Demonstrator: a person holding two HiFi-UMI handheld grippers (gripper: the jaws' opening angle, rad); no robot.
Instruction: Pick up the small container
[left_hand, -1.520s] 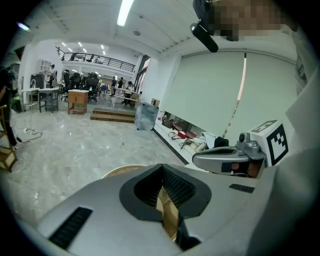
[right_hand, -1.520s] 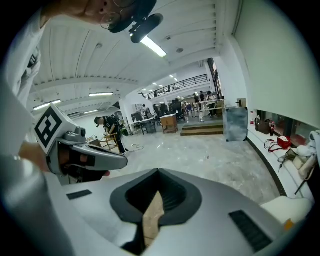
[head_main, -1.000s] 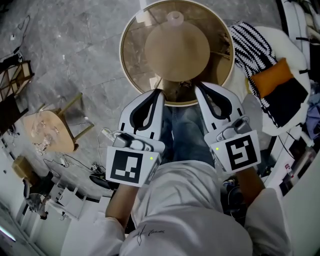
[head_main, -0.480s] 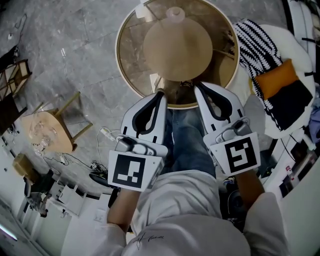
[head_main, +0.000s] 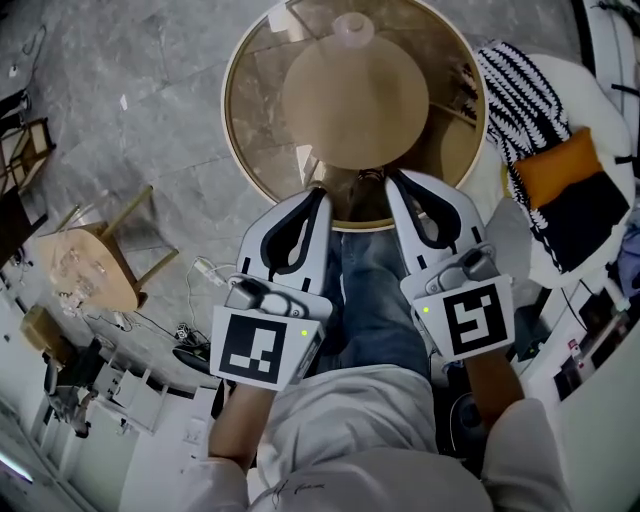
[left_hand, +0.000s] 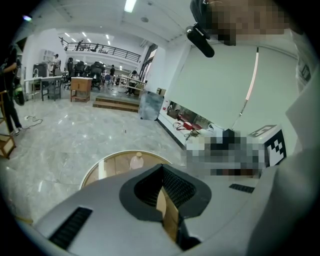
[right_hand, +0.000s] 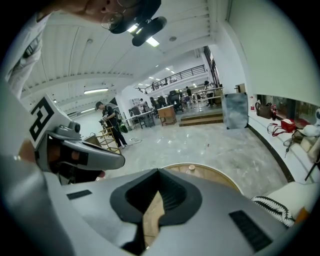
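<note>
The small container (head_main: 352, 27) is a pale translucent jar on the far side of a round glass table (head_main: 232, 130). It also shows small in the left gripper view (left_hand: 136, 160) and in the right gripper view (right_hand: 191, 168). My left gripper (head_main: 319, 190) and right gripper (head_main: 390, 176) hover side by side over the table's near rim, above the person's lap, well short of the jar. Both point forward and down. In each gripper view the tips of the left gripper (left_hand: 162, 167) and of the right gripper (right_hand: 158, 171) meet, shut on nothing.
A wooden cone base (head_main: 355, 90) shows through the glass top. A white seat at the right carries a black-and-white striped blanket (head_main: 515, 85) and an orange cushion (head_main: 555, 165). A wooden stool (head_main: 95, 265) and cables (head_main: 200, 270) lie on the grey floor at left. A person (right_hand: 111, 122) stands far off.
Both grippers have sunk a little toward the table's near rim, staying side by side. Their jaws look the same as before.
</note>
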